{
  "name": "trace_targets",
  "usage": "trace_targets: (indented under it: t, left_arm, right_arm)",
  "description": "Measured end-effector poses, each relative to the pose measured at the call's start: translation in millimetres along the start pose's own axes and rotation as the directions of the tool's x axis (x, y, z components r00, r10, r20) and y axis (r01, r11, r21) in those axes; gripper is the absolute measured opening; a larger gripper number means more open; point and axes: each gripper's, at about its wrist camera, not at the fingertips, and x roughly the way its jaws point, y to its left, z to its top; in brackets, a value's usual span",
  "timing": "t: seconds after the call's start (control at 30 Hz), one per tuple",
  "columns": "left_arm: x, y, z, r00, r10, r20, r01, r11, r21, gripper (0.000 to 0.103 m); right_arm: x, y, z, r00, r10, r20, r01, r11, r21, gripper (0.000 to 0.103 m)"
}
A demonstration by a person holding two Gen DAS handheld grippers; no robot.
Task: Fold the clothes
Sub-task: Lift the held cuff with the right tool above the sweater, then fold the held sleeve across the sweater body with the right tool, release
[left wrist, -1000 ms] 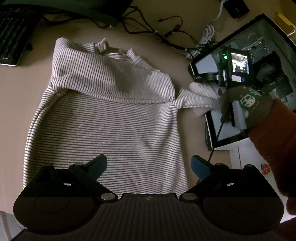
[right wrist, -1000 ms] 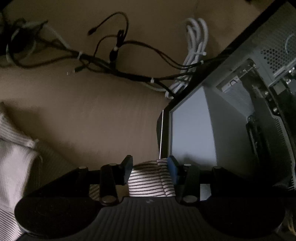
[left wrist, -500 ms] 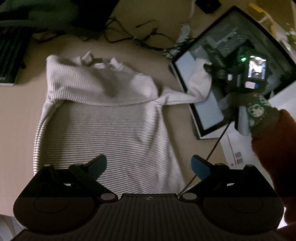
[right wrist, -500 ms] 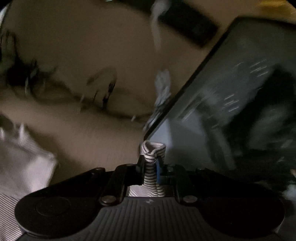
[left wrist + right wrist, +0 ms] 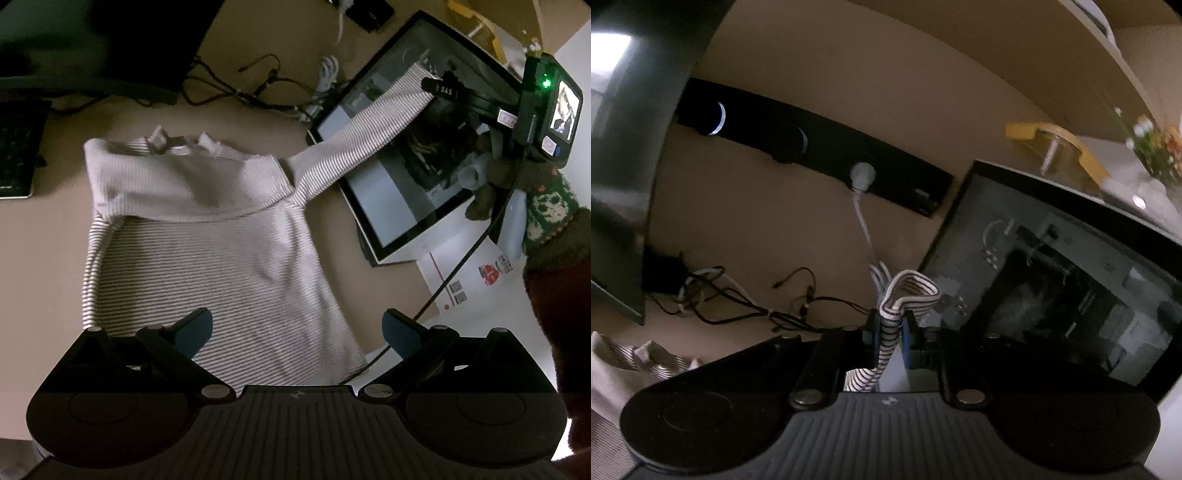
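A striped white long-sleeve shirt (image 5: 207, 236) lies on the tan desk, its top part folded down. Its right sleeve (image 5: 365, 136) is stretched taut up and to the right, off the desk. My right gripper (image 5: 890, 326) is shut on the sleeve's cuff (image 5: 908, 291); it also shows in the left wrist view (image 5: 430, 86), raised over the computer case. My left gripper (image 5: 297, 328) is open and empty, hovering above the shirt's lower hem.
An open computer case (image 5: 417, 155) lies right of the shirt. Tangled cables (image 5: 258, 92) and a black bar (image 5: 812, 147) sit at the back. A keyboard (image 5: 14, 151) is at the left. Papers (image 5: 469, 273) lie at the right.
My right gripper closed on the cuff and lifted it up and to the right, pulling the sleeve straight. My left gripper rose and stayed open.
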Motion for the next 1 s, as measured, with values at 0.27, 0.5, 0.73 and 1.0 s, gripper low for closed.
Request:
trace_targets:
  t: [0.27,0.5,0.73,1.0]
  left_arm:
    - [-17,12,-10,0.999,0.032,0.028,-0.03,0.998,-0.061,0.101]
    - [-35,21,-21,0.996,0.071,0.051,-0.066,0.994,-0.092,0.101]
    - [-55,31,-25,0.987,0.129,0.091,-0.117,0.985,-0.125,0.101]
    - [-73,48,-27,0.975,0.179,0.132,-0.152,0.97,-0.191,0.101]
  right_arm:
    - [-11,32,18,0.997,0.07,0.041,-0.069,0.997,-0.018,0.011]
    - [-18,54,28,0.988,0.135,0.068,-0.135,0.991,-0.016,0.011]
    - [-17,81,38,0.971,0.222,0.09,-0.221,0.975,-0.017,0.011]
    - [-10,123,49,0.943,0.321,0.09,-0.317,0.947,-0.05,0.011]
